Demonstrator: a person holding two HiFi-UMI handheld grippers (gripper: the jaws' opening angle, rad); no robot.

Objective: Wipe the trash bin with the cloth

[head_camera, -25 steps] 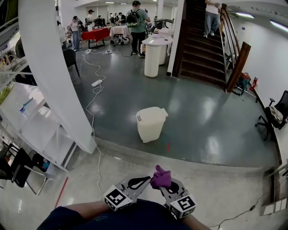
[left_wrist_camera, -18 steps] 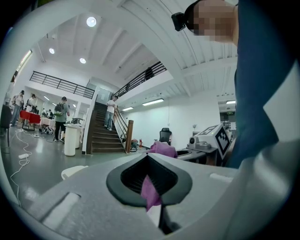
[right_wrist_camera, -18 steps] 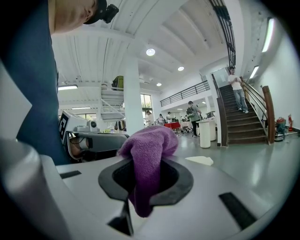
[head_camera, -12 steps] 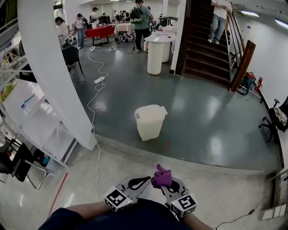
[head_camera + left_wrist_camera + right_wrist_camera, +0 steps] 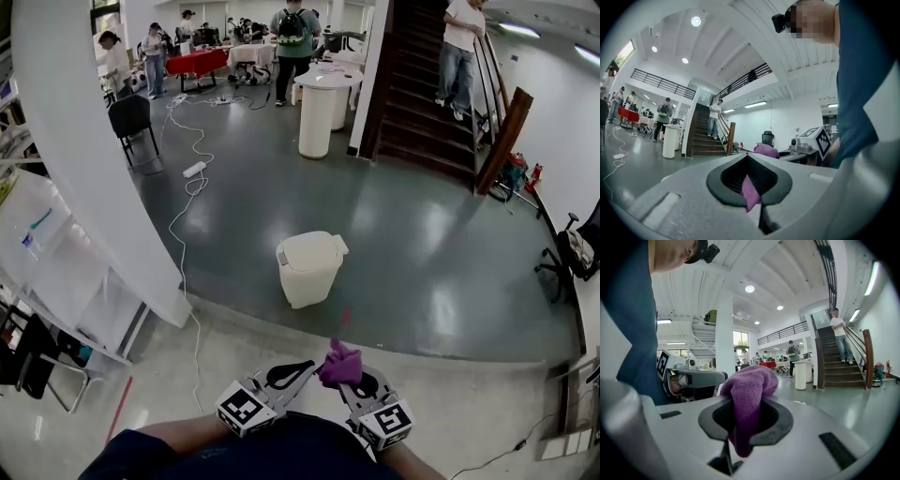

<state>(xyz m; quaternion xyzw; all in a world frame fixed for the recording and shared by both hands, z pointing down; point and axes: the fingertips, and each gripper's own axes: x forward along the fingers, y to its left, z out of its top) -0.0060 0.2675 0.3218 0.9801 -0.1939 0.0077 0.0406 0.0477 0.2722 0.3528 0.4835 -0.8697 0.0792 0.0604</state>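
Over the last second the bin [image 5: 308, 268] has slid a little lower and leftward in the head view and looks slightly nearer, so I judge the person is walking toward it. It stands upright, lid down, alone on the dark floor [image 5: 422, 253], well apart from both claws. Wiping has not begun, and this is only the approach. Both arms are tucked low against the body, forearms angled inward so the tips nearly meet in front of the torso, pointing ahead toward the bin. The left claw [image 5: 298, 372] is clenched, and its own view shows the jaws together with only a thin pink sliver at the seam, which I cannot identify. Just beside it, the right claw [image 5: 343, 377] is clamped on the purple cloth [image 5: 339, 364], which bunches up above the jaws and hangs a short tail below them.
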